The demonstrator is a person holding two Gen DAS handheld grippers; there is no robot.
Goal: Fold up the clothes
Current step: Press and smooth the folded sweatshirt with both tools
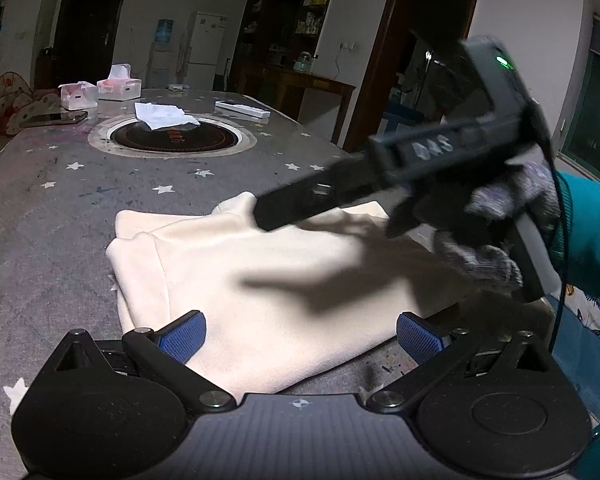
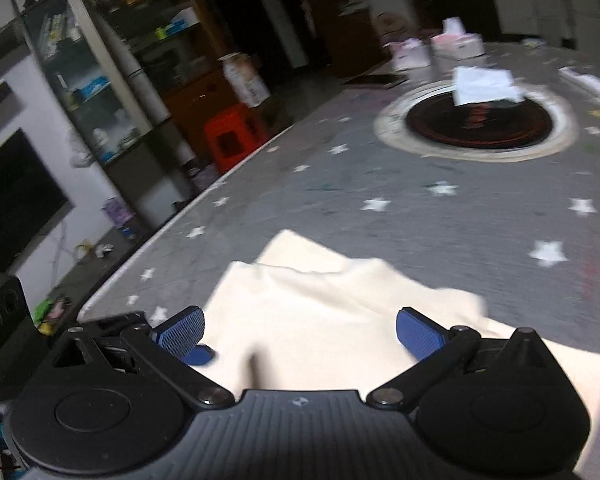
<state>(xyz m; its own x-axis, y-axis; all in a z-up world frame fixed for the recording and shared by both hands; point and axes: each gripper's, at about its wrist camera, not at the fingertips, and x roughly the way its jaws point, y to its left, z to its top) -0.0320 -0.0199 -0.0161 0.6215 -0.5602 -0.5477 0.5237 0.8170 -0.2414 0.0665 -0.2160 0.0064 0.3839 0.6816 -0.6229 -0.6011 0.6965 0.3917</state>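
A cream garment (image 1: 260,272) lies folded into a compact block on the grey star-patterned table (image 1: 60,220). My left gripper (image 1: 300,338) is open just above its near edge, blue pads on either side, holding nothing. In the left wrist view the other gripper's black body (image 1: 420,160) is held by a gloved hand (image 1: 496,248) above the garment's right side and casts a shadow on it. In the right wrist view my right gripper (image 2: 300,336) is open over the cream garment (image 2: 332,320), holding nothing. That view is blurred.
A round black burner (image 1: 172,138) set in the table carries a crumpled white tissue (image 1: 162,116). Tissue boxes (image 1: 118,86), a phone (image 1: 54,119) and a white remote (image 1: 242,109) lie at the far end. The table's left edge (image 2: 172,220) drops off beside a red stool (image 2: 232,136).
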